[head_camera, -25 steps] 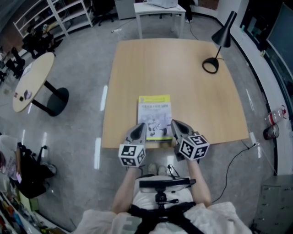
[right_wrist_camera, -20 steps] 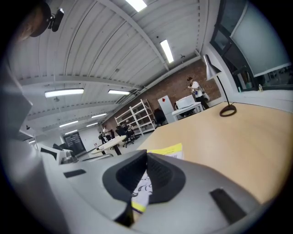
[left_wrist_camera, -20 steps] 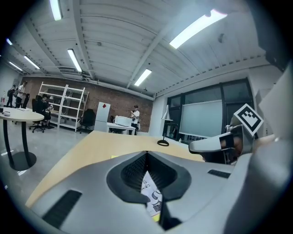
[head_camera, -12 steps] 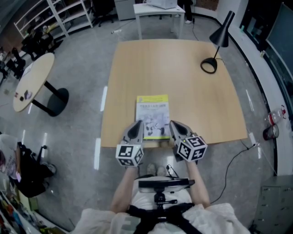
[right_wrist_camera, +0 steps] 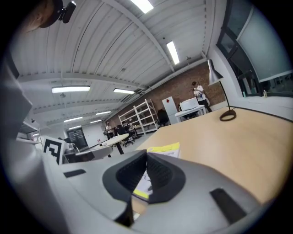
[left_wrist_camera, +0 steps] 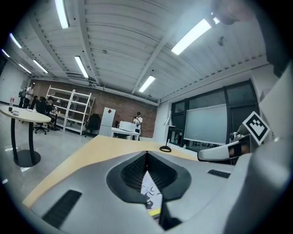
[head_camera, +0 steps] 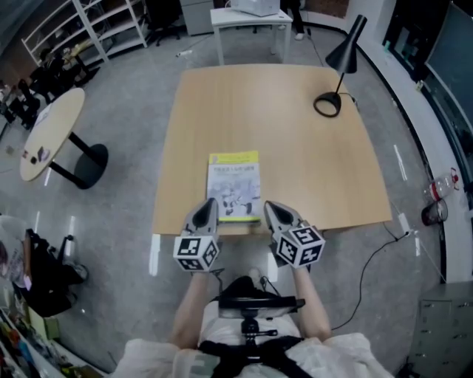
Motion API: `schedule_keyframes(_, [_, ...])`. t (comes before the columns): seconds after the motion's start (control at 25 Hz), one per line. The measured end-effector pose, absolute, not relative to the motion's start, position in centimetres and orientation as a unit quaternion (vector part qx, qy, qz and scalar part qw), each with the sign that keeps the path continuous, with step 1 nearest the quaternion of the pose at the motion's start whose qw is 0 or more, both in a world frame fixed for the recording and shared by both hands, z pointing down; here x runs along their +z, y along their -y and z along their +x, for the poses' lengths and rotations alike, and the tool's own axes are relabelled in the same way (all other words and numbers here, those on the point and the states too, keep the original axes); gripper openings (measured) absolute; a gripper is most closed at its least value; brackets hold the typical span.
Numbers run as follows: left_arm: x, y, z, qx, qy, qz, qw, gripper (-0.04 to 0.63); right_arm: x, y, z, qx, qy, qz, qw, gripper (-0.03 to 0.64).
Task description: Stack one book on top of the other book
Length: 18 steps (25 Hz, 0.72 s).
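Note:
One book (head_camera: 234, 184) with a yellow top band and a white illustrated cover lies flat near the front edge of the wooden table (head_camera: 288, 148). Whether a second book lies under it I cannot tell. My left gripper (head_camera: 206, 206) hovers at the book's near left corner, shut and empty. My right gripper (head_camera: 270, 209) is at the near right corner, also shut with nothing in it. The left gripper view shows the book (left_wrist_camera: 150, 194) just past the closed left gripper (left_wrist_camera: 146, 153). In the right gripper view the book (right_wrist_camera: 165, 149) lies just beyond the closed right gripper (right_wrist_camera: 146, 155).
A black desk lamp (head_camera: 336, 66) stands at the table's far right corner. A round side table (head_camera: 52, 133) is on the left, a white table (head_camera: 247, 18) behind, and a dark bag (head_camera: 44, 273) on the floor at left. A cable (head_camera: 377, 255) hangs off the right front corner.
The whole head view has slid a little to the left. The right gripper has drawn back slightly towards the table's front edge. Both grippers stay shut and the book has not moved.

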<state>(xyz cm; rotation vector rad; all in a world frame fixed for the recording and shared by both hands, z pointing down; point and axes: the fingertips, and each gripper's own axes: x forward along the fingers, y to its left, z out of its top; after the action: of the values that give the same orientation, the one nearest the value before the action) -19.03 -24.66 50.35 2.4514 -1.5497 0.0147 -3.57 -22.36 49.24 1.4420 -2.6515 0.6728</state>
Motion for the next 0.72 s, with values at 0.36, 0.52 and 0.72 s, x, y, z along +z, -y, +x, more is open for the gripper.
schedule_keyframes(0.36, [48.2, 19.1, -19.2, -0.014, 0.534, 0.839, 0.101, 0.009, 48.2, 17.0, -4.4, 0.211, 0.863, 0.459, 0.016, 0.002])
schedule_keyframes(0.52, [47.4, 13.8, -19.6, -0.024, 0.532, 0.842, 0.091, 0.009, 48.2, 11.8, -5.8, 0.207, 0.867, 0.452, 0.022, 0.002])
schedule_keyframes(0.72, [46.2, 5.1, -20.7, -0.029, 0.527, 0.847, 0.060, 0.009, 47.8, 3.3, -8.0, 0.184, 0.874, 0.449, 0.024, 0.002])
